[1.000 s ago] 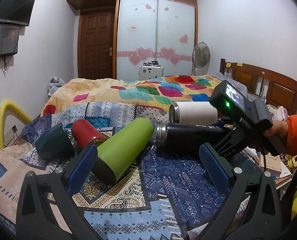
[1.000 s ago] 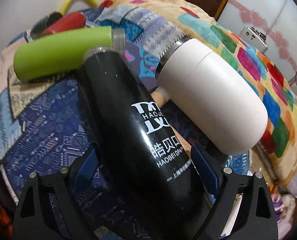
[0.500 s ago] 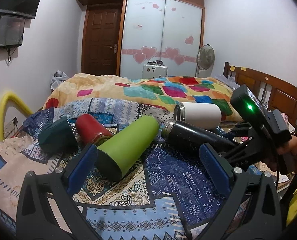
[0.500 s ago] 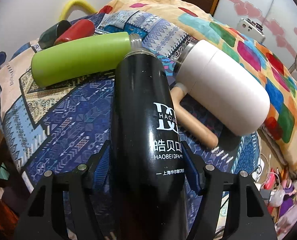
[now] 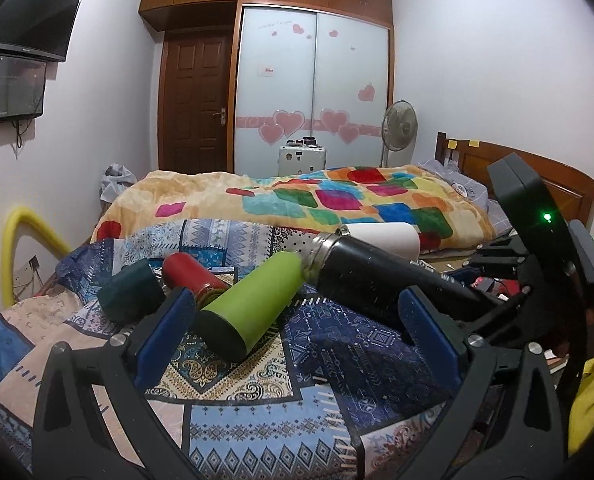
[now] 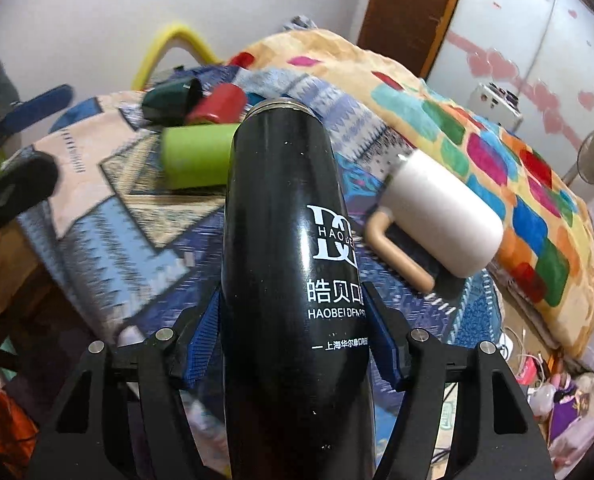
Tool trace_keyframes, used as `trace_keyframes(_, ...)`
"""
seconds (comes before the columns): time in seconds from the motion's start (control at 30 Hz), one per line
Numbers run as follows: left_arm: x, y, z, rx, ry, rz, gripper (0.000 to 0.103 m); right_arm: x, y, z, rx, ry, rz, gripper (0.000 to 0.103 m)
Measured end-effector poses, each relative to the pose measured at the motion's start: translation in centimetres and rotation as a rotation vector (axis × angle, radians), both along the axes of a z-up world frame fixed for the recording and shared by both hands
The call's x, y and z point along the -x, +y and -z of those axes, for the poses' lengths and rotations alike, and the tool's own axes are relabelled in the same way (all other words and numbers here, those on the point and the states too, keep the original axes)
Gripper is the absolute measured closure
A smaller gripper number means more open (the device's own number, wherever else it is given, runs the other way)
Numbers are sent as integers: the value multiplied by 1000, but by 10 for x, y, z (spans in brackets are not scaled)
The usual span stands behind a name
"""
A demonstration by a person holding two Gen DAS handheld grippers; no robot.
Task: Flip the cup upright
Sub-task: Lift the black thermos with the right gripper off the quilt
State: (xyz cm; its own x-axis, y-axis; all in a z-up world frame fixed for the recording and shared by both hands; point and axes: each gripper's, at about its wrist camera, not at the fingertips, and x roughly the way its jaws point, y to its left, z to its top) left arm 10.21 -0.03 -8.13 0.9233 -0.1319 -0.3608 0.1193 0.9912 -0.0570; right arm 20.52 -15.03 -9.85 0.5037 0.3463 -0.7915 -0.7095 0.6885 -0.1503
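Note:
My right gripper (image 6: 293, 344) is shut on a black flask (image 6: 285, 208) with white lettering and holds it tilted, mouth end raised off the patterned cloth. The left wrist view shows the same black flask (image 5: 373, 276) lifted at a slant, with the right gripper (image 5: 509, 300) at its base. My left gripper (image 5: 297, 332) is open and empty, low over the cloth, in front of a green cup (image 5: 253, 304) that lies on its side. A white mug (image 6: 445, 216) with a tan handle, a red cup (image 5: 193, 276) and a dark green cup (image 5: 131, 292) also lie on their sides.
The cups lie on a patterned cloth (image 5: 361, 356) over a table beside a bed with a colourful quilt (image 5: 329, 200). A yellow foam tube (image 5: 17, 236) stands at the left wall. Clutter lies on the floor at the right (image 6: 545, 380).
My right gripper closed on the black flask and tipped its mouth end up off the cloth. My left gripper pulled back a little and stayed open.

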Motion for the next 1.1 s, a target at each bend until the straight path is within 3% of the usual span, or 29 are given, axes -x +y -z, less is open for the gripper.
trace_keyframes(0.23,12,4,3,-12,21,-11,0,16,18,18,-11,62,-38,40)
trace_keyframes(0.6,6,14,25,-20,80,-23,0,5,44,51,46,144,-52,40)
trace_keyframes(0.87,-8,17,38,-25,119,-41,0,9,53,51,72,128,-62,39)
trace_keyframes(1.1,-19,20,49,-50,156,-66,0,22,30,23,-32,90,-72,35)
